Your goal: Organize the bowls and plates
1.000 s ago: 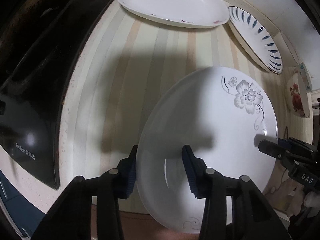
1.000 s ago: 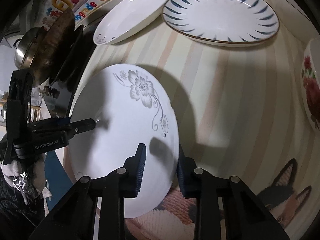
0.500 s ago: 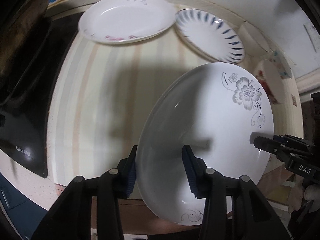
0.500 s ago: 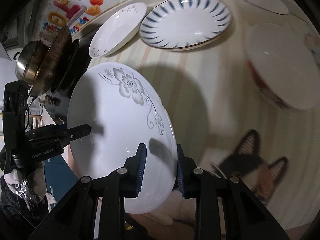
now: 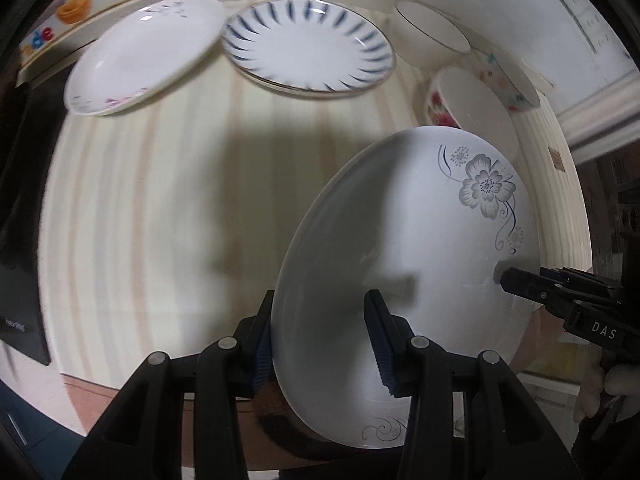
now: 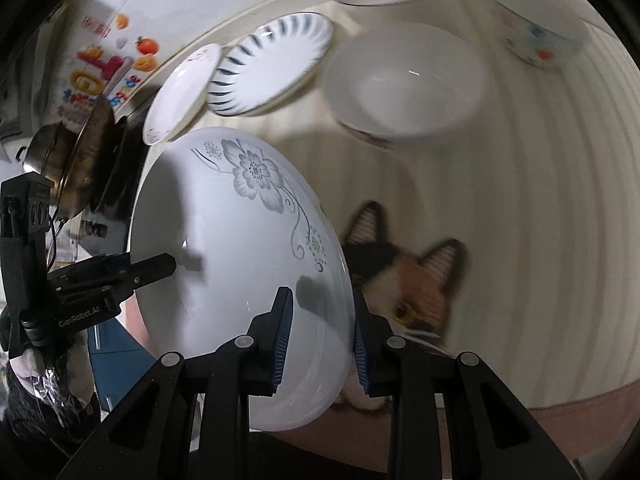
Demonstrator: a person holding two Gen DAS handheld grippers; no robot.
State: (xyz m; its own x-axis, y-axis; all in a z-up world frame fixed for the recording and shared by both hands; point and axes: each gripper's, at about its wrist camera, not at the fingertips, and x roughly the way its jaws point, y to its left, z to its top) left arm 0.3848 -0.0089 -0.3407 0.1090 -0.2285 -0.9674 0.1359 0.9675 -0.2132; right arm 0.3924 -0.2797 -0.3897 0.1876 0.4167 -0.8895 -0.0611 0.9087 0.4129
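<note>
A white plate with a grey flower print (image 5: 420, 240) hangs tilted above the striped tabletop, held from two sides. My left gripper (image 5: 320, 336) is shut on its near left rim. My right gripper (image 6: 320, 332) is shut on the opposite rim of the same plate (image 6: 224, 248). Each gripper shows in the other's view, the right one (image 5: 516, 280) at the plate's right edge and the left one (image 6: 160, 268) at its left edge. At the back lie a blue-striped plate (image 5: 308, 50) and a white sprig-patterned plate (image 5: 140, 56). A red-flowered bowl (image 6: 404, 80) sits just beyond the held plate.
A gold-rimmed white bowl (image 5: 432, 28) and a colourful-patterned bowl (image 6: 536, 28) stand at the back right by the wall. A cat-face mat (image 6: 404, 276) lies under the held plate. A black cooktop (image 5: 20, 200) and a pot (image 6: 72, 160) are on the left.
Both grippers have carried the flower plate to the right along the table and slightly up. The bowls at the right have come into view and the cooktop has slid away left.
</note>
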